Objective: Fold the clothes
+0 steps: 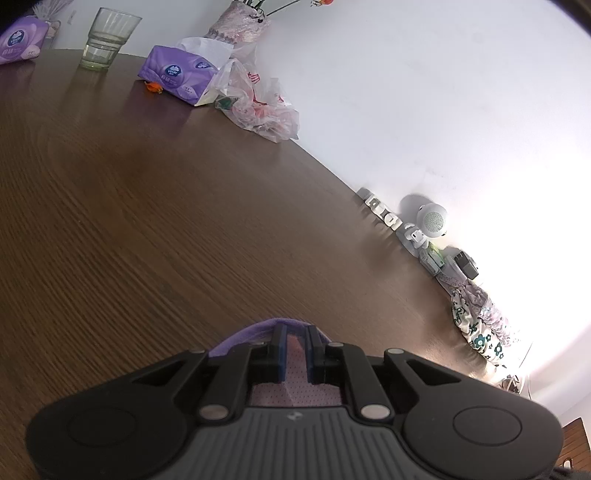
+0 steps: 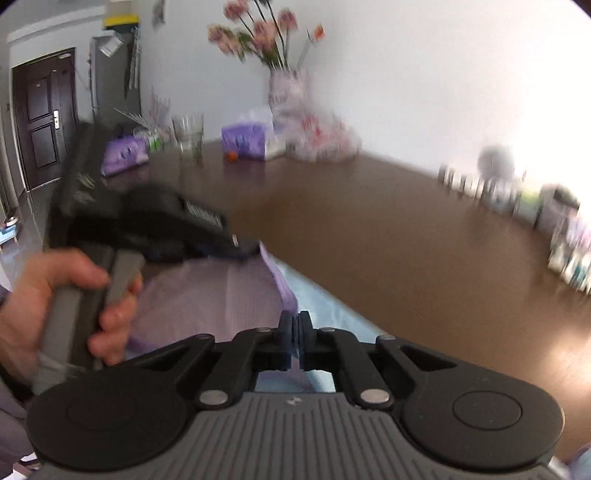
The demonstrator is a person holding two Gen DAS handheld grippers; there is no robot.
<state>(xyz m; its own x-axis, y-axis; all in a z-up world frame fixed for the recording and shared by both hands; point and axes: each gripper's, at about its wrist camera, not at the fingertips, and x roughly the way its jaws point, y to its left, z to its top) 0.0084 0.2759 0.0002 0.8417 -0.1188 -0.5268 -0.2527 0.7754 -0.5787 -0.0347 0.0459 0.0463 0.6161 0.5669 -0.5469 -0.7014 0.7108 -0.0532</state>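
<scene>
Left gripper (image 1: pixel 295 334): jaws nearly closed, with purple garment (image 1: pixel 291 373) fabric between the pads, clamped at its far edge. The garment lies on the wooden table (image 1: pixel 184 221), close under the gripper; its dotted lilac inner face shows between the fingers.

Right gripper (image 2: pixel 295 328): jaws closed tight, pinching the garment (image 2: pixel 221 295) at its purple hem. From the right wrist view the garment spreads to the left, lilac with a darker purple border, and a pale blue layer (image 2: pixel 325 306) lies just beside it on the table (image 2: pixel 369 229). This view is blurred.

Left gripper (image 2: pixel 236 249) seen from the right wrist view: held in a hand (image 2: pixel 55 299) wrapped round its grey handle, tip resting at the garment's far corner.

Far end of the table: glass (image 1: pixel 107 40), tissue pack (image 1: pixel 177 72), crumpled plastic bag (image 1: pixel 258 103), vase (image 1: pixel 240 22) against the white wall. Along the wall edge: small white speaker (image 1: pixel 432 219), floral cloth (image 1: pixel 480 325)
</scene>
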